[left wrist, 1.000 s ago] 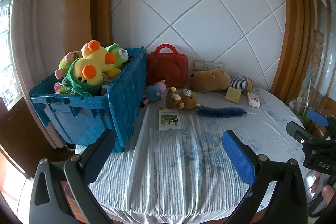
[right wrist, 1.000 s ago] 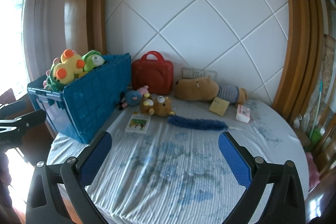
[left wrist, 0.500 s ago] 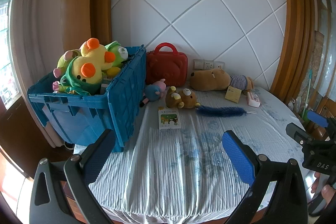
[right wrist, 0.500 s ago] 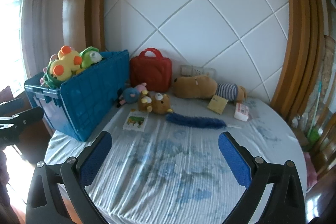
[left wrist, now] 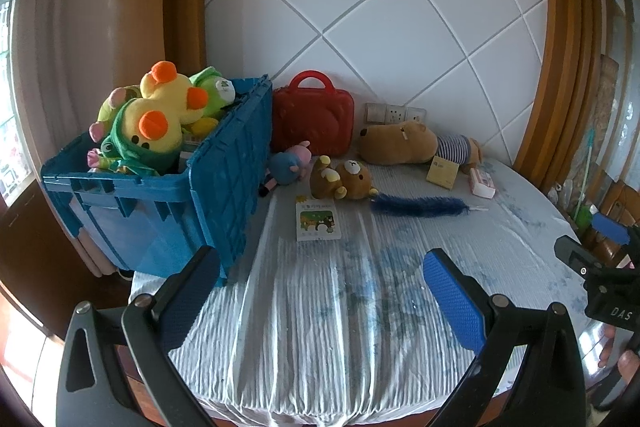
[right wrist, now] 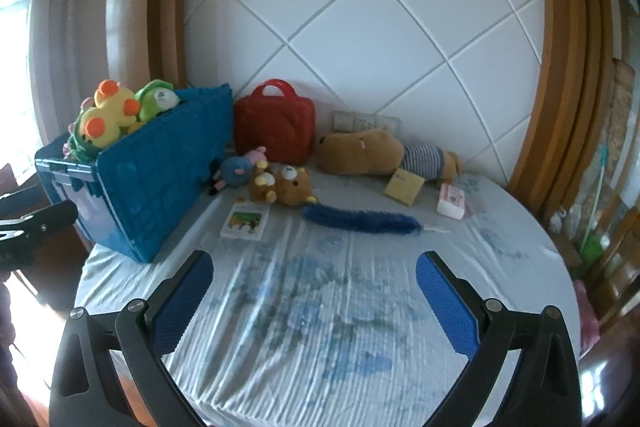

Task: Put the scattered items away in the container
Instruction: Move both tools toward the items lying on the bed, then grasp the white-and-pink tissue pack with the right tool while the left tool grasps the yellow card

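your left gripper (left wrist: 320, 299) and right gripper (right wrist: 314, 295) both hang spread wide, gripping nothing, over the ribbed cloth (right wrist: 320, 307). the fuzzy blue duster (right wrist: 362, 221) lies at 12 o'clock, the flat booklet (right wrist: 245, 221) at 11, beside the rigid plastic crate (right wrist: 160, 179) heaped with plush.

Both wrist cameras looked from the near edge of the counter (left wrist: 320, 327) toward the tiled wall. The left view stood closer to the blue crate (left wrist: 224, 163), the right view more to the right. Both shared the crate (right wrist: 160, 171) and the scattered toys.
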Motion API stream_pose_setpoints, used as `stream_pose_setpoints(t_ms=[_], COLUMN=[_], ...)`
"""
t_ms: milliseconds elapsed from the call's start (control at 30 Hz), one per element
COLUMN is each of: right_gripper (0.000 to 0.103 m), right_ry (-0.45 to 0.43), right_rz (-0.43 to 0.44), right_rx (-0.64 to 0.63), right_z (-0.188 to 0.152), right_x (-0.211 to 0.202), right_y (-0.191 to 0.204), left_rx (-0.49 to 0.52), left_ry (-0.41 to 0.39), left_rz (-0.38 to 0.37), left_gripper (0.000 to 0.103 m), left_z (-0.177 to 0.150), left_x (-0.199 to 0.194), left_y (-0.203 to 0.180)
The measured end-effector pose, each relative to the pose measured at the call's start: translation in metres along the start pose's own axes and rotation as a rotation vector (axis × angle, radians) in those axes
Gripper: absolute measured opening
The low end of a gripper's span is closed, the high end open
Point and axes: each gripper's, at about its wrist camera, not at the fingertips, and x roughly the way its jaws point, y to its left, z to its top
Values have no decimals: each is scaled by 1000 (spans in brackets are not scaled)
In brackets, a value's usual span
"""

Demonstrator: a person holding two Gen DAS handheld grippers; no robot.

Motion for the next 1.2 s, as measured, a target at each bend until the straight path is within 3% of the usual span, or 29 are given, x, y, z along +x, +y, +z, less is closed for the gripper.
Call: stream_pose_setpoints(t_ms=[433,700,800,1200], right_gripper=[103,103,103,103], right_ry=[38,26,73,133], right_rz=[8,-7,16,-192], right_rx=[37,159,202,222], right_z=[-10,-23,-24,1], right_x=[26,56,81,130], right_y=[-55,-123,-145,-203], left_rx=[-3,24,34,130], left_ry=[33,100,135,178], left_rz=[36,46,27,-167], left_gripper=[103,103,103,103], left_z=[5,11,16,60], left_x=[30,80,109,223], left_y=[-33,-68,-81,-161])
